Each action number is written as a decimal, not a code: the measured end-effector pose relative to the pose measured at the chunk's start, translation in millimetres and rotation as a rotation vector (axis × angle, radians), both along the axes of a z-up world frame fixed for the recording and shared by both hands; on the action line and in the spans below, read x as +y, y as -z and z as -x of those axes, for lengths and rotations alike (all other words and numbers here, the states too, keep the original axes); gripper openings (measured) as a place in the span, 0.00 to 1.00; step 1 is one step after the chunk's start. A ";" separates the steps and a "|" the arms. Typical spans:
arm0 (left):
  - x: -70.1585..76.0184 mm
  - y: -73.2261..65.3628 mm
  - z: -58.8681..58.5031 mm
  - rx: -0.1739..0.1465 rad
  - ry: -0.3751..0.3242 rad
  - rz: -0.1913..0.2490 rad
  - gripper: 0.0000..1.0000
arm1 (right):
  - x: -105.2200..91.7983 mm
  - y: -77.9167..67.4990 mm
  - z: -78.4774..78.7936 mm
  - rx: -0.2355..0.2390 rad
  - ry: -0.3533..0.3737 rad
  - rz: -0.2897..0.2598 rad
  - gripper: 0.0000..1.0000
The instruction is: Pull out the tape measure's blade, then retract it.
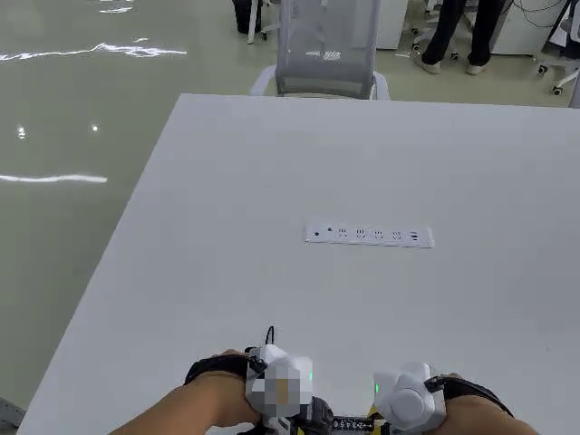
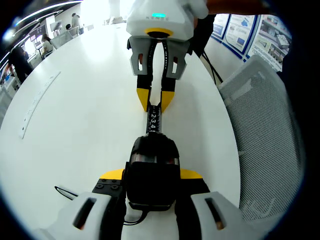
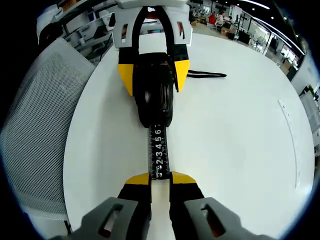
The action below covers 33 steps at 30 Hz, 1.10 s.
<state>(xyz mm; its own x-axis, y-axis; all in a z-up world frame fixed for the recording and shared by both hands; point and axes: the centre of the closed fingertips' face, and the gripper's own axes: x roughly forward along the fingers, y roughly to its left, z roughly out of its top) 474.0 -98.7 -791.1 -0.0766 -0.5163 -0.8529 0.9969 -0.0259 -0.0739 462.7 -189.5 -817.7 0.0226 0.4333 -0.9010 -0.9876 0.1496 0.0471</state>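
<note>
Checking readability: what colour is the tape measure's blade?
The blade is black with white numerals, clearest in the right gripper view.

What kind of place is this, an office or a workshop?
Likely an open-plan office or lab: a big white table with a socket strip on it, a mesh office chair, and a person standing beyond.

This is looking like an open-plan office or lab: a wide white worktop [image 1: 227,227] is carrying a white power strip [image 1: 369,235], a grey mesh office chair [image 1: 326,45] is standing at its far edge, a glossy floor [image 1: 72,109] is reflecting ceiling lights, a person [image 1: 458,32] is standing beyond, and posters [image 2: 240,27] are hanging on a wall.
</note>
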 end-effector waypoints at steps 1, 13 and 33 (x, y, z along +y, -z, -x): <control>-0.1 0.0 0.0 0.000 0.000 0.000 0.33 | -0.6 -0.1 0.3 0.000 0.000 0.001 0.11; 0.0 0.1 0.2 0.002 -0.002 0.000 0.33 | -8.2 -2.9 0.9 0.005 0.002 0.011 0.11; -0.5 0.4 0.5 0.005 -0.005 -0.002 0.34 | -23.9 -1.7 2.5 0.009 0.014 0.027 0.11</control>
